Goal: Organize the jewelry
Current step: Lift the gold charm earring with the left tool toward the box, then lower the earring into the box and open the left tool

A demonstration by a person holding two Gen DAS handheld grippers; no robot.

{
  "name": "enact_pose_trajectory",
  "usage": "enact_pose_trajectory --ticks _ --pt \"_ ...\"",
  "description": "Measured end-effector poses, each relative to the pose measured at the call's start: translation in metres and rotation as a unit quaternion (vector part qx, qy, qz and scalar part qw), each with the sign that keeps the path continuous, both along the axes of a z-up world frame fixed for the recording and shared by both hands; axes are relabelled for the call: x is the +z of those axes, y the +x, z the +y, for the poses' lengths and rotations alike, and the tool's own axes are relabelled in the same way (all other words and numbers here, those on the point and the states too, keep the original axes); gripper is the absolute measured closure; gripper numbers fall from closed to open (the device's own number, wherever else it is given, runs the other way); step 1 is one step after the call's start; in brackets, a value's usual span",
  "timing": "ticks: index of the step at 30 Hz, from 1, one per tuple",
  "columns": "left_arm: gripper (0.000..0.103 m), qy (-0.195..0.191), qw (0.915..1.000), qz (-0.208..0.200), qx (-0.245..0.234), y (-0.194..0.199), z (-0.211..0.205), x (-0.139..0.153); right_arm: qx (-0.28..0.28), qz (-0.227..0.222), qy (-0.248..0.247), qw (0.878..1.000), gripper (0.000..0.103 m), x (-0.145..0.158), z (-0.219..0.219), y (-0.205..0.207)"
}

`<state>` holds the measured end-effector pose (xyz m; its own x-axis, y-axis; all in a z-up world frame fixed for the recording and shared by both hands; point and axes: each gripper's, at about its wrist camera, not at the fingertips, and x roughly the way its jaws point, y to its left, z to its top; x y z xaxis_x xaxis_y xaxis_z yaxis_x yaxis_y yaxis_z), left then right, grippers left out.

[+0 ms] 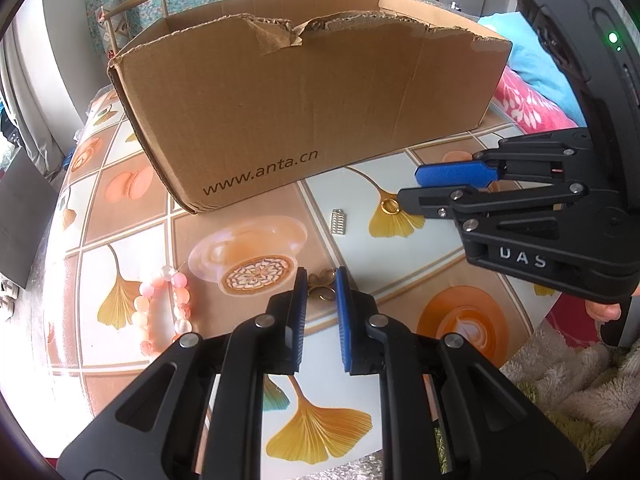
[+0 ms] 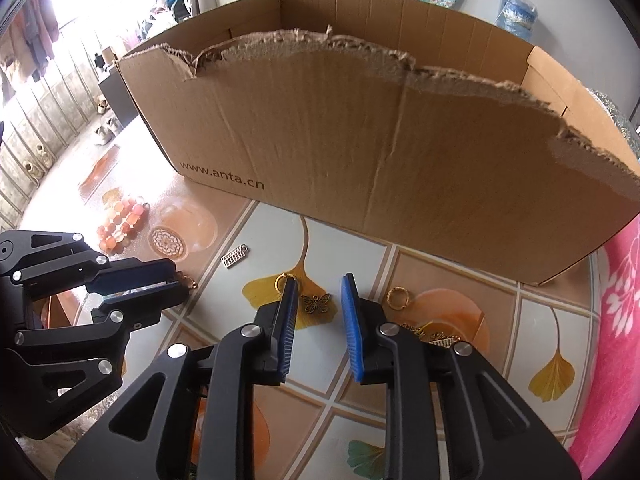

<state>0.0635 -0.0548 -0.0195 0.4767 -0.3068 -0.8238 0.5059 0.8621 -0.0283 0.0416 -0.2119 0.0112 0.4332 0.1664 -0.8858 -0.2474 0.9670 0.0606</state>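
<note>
Jewelry lies on a patterned tablecloth in front of a cardboard box (image 1: 304, 100). My left gripper (image 1: 322, 280) is open with a gold flower charm (image 1: 321, 287) between its fingertips on the table. My right gripper (image 2: 319, 286) is open around a bronze butterfly charm (image 2: 316, 303). A gold ring (image 2: 397, 298) lies right of it, another gold ring (image 2: 285, 280) by the left finger. A silver abacus charm (image 1: 338, 222) and a pink bead bracelet (image 1: 160, 308) lie apart. In the left wrist view the right gripper (image 1: 408, 188) hovers over a gold ring (image 1: 390, 206).
The box (image 2: 400, 140) has a torn front wall and stands at the back of the table. A pink towel (image 2: 616, 340) lies at the right. More gold charms (image 2: 436, 336) sit partly hidden behind my right finger. A fluffy rug (image 1: 560, 380) lies beyond the table edge.
</note>
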Motion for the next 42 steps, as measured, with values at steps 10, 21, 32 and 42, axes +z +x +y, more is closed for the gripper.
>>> enact_pose_trajectory --ticks 10,21,32,42 --pt "0.09 0.0 1.0 -0.001 -0.001 0.0 0.001 0.0 0.002 0.004 0.009 1.0 0.085 -0.004 -0.006 0.002" --pt "0.09 -0.002 1.0 -0.004 0.0 0.0 0.001 0.001 0.002 0.002 0.024 1.0 0.09 -0.006 -0.018 0.003" --pt "0.09 -0.006 0.9999 -0.013 -0.003 -0.004 0.002 0.007 -0.001 -0.005 0.035 0.999 0.09 0.002 -0.027 -0.002" --pt "0.09 -0.023 0.9972 -0.068 -0.022 -0.023 0.01 0.05 0.019 -0.059 0.043 0.997 0.09 0.048 -0.03 -0.023"
